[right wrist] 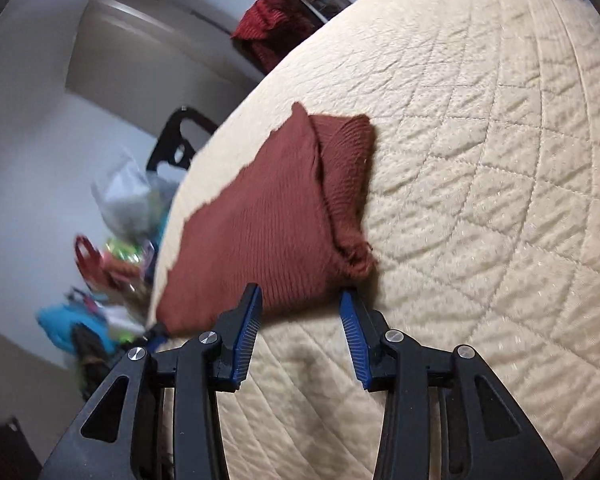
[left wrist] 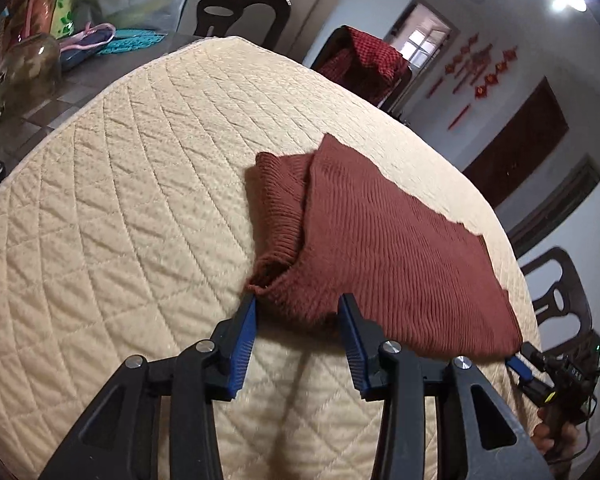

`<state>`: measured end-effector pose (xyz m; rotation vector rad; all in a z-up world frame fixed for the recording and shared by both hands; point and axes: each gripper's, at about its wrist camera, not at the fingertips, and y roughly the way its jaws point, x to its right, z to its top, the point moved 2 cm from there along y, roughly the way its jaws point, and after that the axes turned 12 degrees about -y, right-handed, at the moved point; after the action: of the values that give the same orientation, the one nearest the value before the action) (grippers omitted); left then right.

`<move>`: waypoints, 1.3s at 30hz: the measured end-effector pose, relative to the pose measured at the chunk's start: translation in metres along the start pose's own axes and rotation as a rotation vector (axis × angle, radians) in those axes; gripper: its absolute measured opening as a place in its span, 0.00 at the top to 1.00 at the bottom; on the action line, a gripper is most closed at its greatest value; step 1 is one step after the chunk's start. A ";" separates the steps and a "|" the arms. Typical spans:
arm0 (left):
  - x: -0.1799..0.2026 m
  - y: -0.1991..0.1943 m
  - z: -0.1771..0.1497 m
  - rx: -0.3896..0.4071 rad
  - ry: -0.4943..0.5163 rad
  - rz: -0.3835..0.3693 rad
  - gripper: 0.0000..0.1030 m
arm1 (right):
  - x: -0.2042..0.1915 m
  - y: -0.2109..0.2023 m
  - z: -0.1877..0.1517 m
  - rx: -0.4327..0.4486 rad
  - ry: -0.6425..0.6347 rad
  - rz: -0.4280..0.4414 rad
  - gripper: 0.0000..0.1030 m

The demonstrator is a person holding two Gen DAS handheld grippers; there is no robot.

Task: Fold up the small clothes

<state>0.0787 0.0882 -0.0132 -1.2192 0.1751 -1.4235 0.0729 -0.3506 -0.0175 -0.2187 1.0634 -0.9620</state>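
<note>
A rust-brown ribbed knit garment (left wrist: 380, 232) lies folded on the cream quilted cover (left wrist: 140, 200), with a cuffed sleeve folded along one side. My left gripper (left wrist: 298, 300) is open at the garment's near edge by the cuff, and the cloth's hem sits between its blue fingertips without being pressed. In the right wrist view the same garment (right wrist: 260, 216) lies ahead. My right gripper (right wrist: 299, 294) is open at its near edge, one fingertip over the cloth and the other just off the cuff. The right gripper's blue tip (left wrist: 518, 364) shows at the garment's far corner.
Dark chairs (left wrist: 236, 12) stand round the table, one draped with a red checked cloth (left wrist: 364, 60). A glass jar (left wrist: 24, 76), a teal mat (left wrist: 134, 38) and bags (left wrist: 52, 0) crowd the bare table end beyond the quilted cover (right wrist: 480, 160).
</note>
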 end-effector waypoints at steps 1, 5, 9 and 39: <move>0.001 0.002 0.001 0.003 -0.002 -0.002 0.58 | -0.001 0.001 0.000 0.002 -0.003 0.000 0.60; 0.001 0.005 0.005 0.017 -0.011 -0.004 0.58 | 0.001 -0.001 0.004 0.034 0.023 -0.003 0.60; -0.002 0.004 0.006 0.029 -0.017 -0.006 0.58 | 0.008 -0.008 0.004 0.070 0.047 -0.037 0.60; -0.002 -0.052 -0.027 0.021 0.030 -0.088 0.85 | -0.011 -0.061 -0.025 0.032 -0.058 -0.069 0.89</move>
<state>0.0256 0.0914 0.0105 -1.2012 0.1282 -1.5171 0.0164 -0.3719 0.0119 -0.2572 0.9920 -1.0282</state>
